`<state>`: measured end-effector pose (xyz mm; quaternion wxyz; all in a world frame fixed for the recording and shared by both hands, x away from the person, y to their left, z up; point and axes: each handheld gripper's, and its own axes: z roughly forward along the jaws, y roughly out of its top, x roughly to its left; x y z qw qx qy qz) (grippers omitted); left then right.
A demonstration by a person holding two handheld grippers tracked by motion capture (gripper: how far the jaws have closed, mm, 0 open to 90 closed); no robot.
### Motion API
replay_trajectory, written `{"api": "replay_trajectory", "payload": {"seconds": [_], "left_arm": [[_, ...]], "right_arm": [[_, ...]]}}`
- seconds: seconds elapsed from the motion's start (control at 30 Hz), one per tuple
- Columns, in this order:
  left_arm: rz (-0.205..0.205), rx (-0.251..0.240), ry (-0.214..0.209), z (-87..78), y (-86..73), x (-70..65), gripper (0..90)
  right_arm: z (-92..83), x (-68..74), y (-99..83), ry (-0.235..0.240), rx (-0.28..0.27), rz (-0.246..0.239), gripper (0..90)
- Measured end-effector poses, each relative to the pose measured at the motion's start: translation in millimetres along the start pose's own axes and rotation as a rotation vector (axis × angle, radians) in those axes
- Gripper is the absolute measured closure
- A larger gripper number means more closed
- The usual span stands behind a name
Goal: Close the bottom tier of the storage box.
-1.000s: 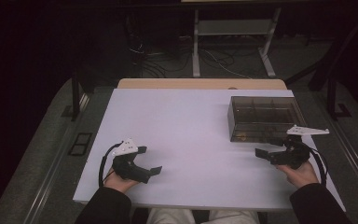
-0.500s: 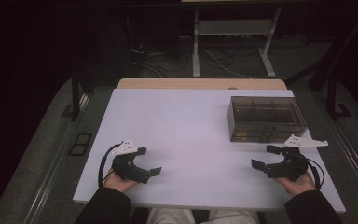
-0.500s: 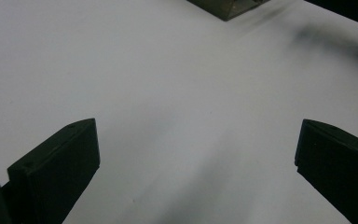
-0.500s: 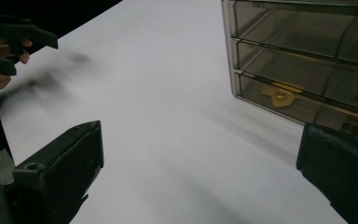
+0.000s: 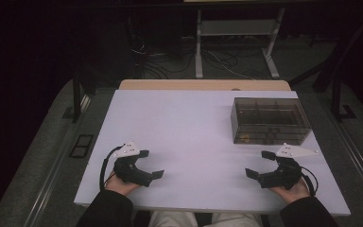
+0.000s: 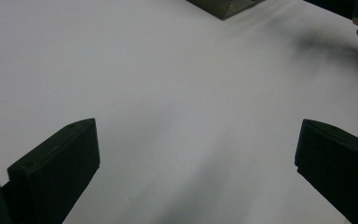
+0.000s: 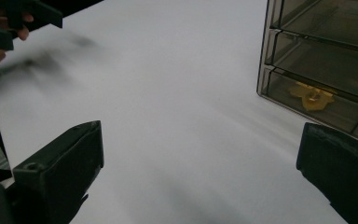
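Observation:
A smoky transparent drawer box [image 5: 269, 120] stands at the table's far right, shut. Through its lowest drawer front I see a small yellow object [image 7: 313, 94]. My left gripper [image 5: 151, 164] rests near the front left of the white table [image 5: 189, 127], jaws wide open and nothing between them [image 6: 196, 158]. My right gripper [image 5: 259, 164] lies near the front right, in front of the box and apart from it, also wide open and empty [image 7: 200, 163]. The box's corner [image 6: 223, 7] shows far off in the left gripper view.
A wooden strip [image 5: 203, 85] runs along the table's far edge. Beyond it stand a metal frame [image 5: 231, 38] and loose cables on a dark floor. The other hand with its gripper [image 7: 23, 18] appears at the upper left of the right gripper view.
My right gripper has drawn back from the box toward the table's near edge. The left gripper has stayed where it was.

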<state>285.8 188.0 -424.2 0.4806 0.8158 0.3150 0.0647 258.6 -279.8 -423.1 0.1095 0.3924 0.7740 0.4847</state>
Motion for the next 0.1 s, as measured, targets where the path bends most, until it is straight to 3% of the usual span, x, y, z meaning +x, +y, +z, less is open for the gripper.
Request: {"api": "replay_trajectory", "payload": {"seconds": [0.1], "left_arm": [[-0.001,0.0,-0.002,0.0,-0.2,-0.1,0.0]], "right_arm": [[1.5,-0.3,-0.5,0.0,0.004,-0.008,0.3]]}}
